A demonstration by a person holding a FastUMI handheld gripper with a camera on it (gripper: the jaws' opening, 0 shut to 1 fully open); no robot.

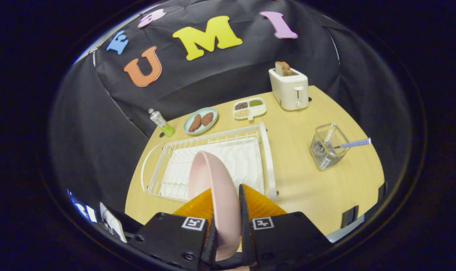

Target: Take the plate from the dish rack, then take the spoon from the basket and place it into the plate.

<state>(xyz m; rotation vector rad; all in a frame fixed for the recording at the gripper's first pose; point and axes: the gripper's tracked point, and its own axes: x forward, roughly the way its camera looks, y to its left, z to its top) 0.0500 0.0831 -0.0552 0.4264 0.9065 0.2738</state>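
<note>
Both tool point(228, 195) fingers clamp plate point(212, 180) — edge-on, above rack point(265, 150).

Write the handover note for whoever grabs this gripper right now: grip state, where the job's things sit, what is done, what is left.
Gripper: shut on the pink plate, both fingers pressing its rim, the plate held on edge between them.
Dish rack: white wire, just beyond the fingers on the wooden table; the plate is above its near part.
Basket: clear wire, to the right of the rack, with the spoon leaning in it, striped handle sticking out.
Done: plate gripped and apparently lifted from the rack.
Left: set the plate flat on the table, release, take the spoon from the basket, place it in the plate.
</note>
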